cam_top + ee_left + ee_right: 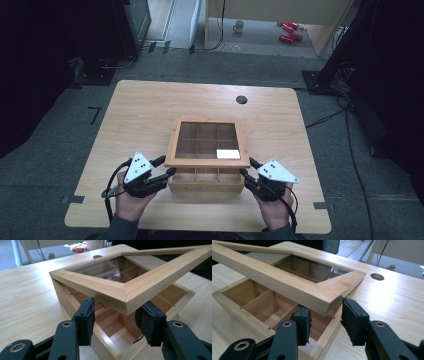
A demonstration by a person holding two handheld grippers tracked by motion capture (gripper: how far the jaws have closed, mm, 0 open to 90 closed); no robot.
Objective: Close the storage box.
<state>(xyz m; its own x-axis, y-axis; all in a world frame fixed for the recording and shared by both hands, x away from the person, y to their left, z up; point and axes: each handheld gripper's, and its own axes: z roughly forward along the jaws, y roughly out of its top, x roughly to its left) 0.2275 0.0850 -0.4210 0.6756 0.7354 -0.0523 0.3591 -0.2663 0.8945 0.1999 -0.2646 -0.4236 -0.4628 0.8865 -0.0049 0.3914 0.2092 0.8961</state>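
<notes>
A wooden box point(206, 186) with divided compartments stands near the table's front edge. Its glass-paned lid point(207, 162) is raised at the front and slopes down toward the back. My left gripper point(167, 166) is at the lid's front left corner, my right gripper point(248, 168) at its front right corner. In the left gripper view the lid's corner point(126, 298) sits over the gap of the open left gripper point(117, 315), touching both jaws. In the right gripper view the other corner point(329, 297) rests likewise over the open right gripper point(325, 315). Several open compartments point(257, 302) show below.
A white label point(228, 154) lies on the glass. The wooden table point(140, 115) has a round cable hole point(241, 99) at the back. On the floor beyond are a mug point(238, 26) and red objects point(289, 31). Dark equipment stands at both sides.
</notes>
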